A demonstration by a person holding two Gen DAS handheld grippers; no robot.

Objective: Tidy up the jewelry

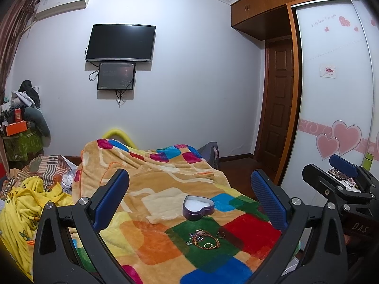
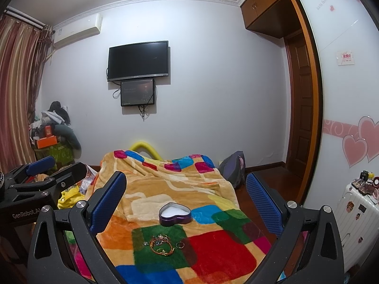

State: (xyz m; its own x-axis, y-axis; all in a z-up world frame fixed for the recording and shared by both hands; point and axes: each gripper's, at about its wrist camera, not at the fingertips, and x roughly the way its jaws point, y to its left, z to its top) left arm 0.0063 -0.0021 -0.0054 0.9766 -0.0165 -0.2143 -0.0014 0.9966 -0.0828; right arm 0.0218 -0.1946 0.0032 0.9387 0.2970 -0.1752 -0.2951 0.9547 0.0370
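Both grippers hang above the bed with their blue-padded fingers spread wide and nothing between them: the left gripper (image 1: 189,203) frames the scene in its own view, and the right gripper (image 2: 187,203) does the same in its own. From the left wrist camera the right gripper also shows at about 3 o'clock, off the bed's edge; from the right wrist camera the left one sits at about 9 o'clock. A patchwork fleece blanket (image 1: 146,184) in orange, red, green, blue and yellow covers the bed. On it stands a purple heart-shaped tin (image 1: 198,207) with its lid off and a white lining showing inside. Just toward 6 o'clock from the tin, apart from it, a small heap of jewelry (image 1: 203,238) lies on a green square of the blanket: a braided orange bracelet tangled with small charms and rings. One separate ring (image 1: 220,234) rests at the heap's 3 o'clock side, near the border of the green and red squares. On the far wall, at 12 o'clock, hangs a dark television (image 1: 120,42) with a smaller screen (image 1: 116,76) under it.
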